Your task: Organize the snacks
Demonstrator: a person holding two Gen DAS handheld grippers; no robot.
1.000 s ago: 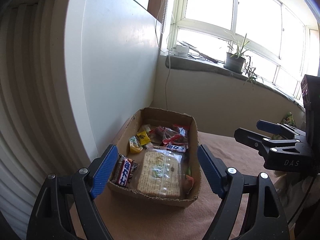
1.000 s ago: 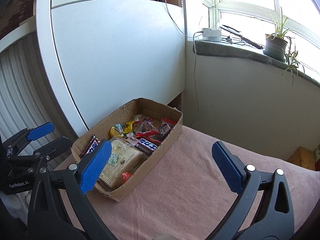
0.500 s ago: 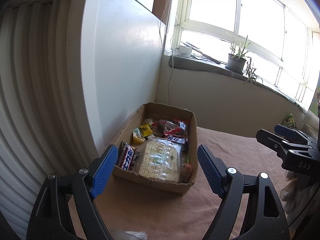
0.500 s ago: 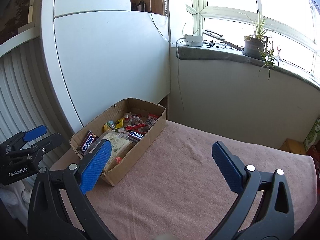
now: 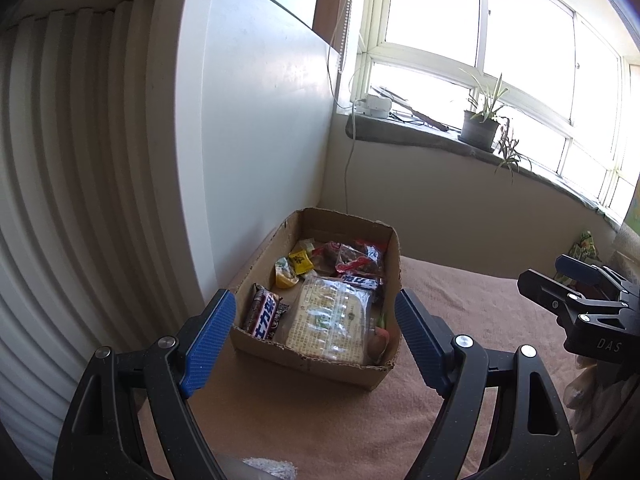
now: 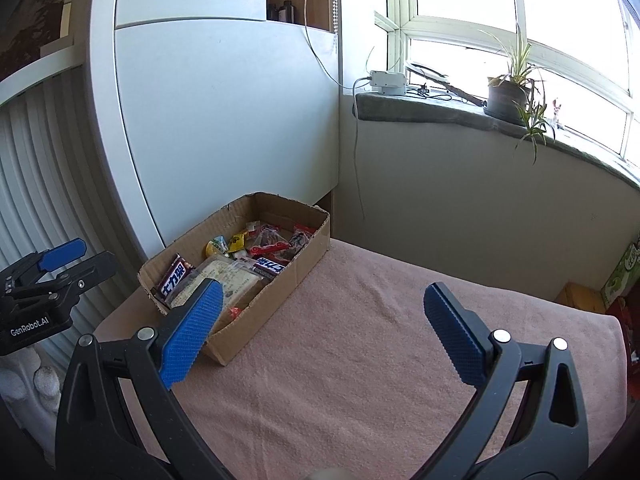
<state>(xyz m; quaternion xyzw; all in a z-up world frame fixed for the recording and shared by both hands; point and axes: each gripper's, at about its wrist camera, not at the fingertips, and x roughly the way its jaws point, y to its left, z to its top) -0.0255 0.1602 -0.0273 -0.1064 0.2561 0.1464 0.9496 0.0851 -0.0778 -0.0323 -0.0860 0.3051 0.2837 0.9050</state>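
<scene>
Box: cardboard box (image 5: 320, 364) of snacks (image 5: 326, 312) on pink cloth (image 6: 360, 360), against white cabinet (image 6: 224, 120).
Grippers: left gripper (image 5: 314, 336) and right gripper (image 6: 320, 332) both spread wide, empty.
Surroundings: potted plant (image 6: 506, 94) on windowsill.
Writing: "GenRobot.AI", "DAS" on gripper bodies.

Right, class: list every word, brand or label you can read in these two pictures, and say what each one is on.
"DAS": on the right gripper body.
"GenRobot.AI": on the left gripper body.
"士力架": on the chocolate bar in the cardboard box.
Print on the cracker pack, the other wrappers and the green carton: too small or blurred to read.
</scene>
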